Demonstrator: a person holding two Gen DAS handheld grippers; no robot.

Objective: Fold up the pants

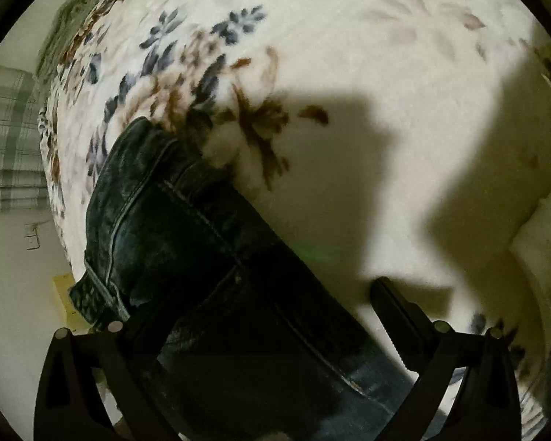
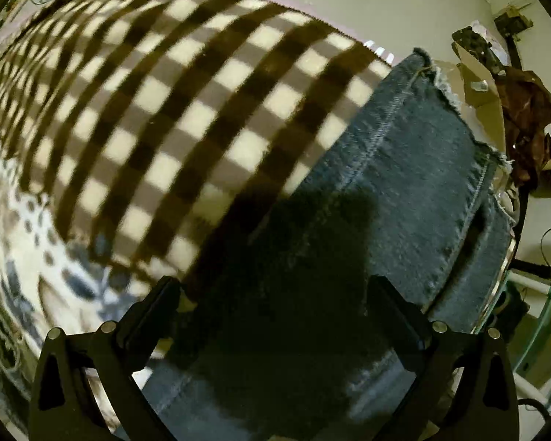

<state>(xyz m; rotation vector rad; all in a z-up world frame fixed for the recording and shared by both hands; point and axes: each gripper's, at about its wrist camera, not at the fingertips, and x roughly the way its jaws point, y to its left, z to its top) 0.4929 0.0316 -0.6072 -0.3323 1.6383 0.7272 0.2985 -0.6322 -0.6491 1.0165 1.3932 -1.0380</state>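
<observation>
The pants are dark blue jeans lying on a bed. In the left wrist view the waistband end of the jeans [image 1: 187, 228] lies on a cream floral blanket [image 1: 312, 55]. My left gripper [image 1: 253, 308] is open, its jaws wide apart above the denim. In the right wrist view the frayed leg hems of the jeans [image 2: 415, 169] lie by the bed's edge, partly on a brown and cream checked blanket [image 2: 172, 110]. My right gripper [image 2: 272, 290] is open, its fingers either side of the legs, just above them.
The bed edge and pale floor [image 1: 14, 294] show at the left of the left wrist view, with a plaid cloth [image 1: 7, 139] beyond. In the right wrist view a cardboard box [image 2: 477, 84], brown clothing [image 2: 529, 125] and a glass shelf [image 2: 540, 334] stand beside the bed.
</observation>
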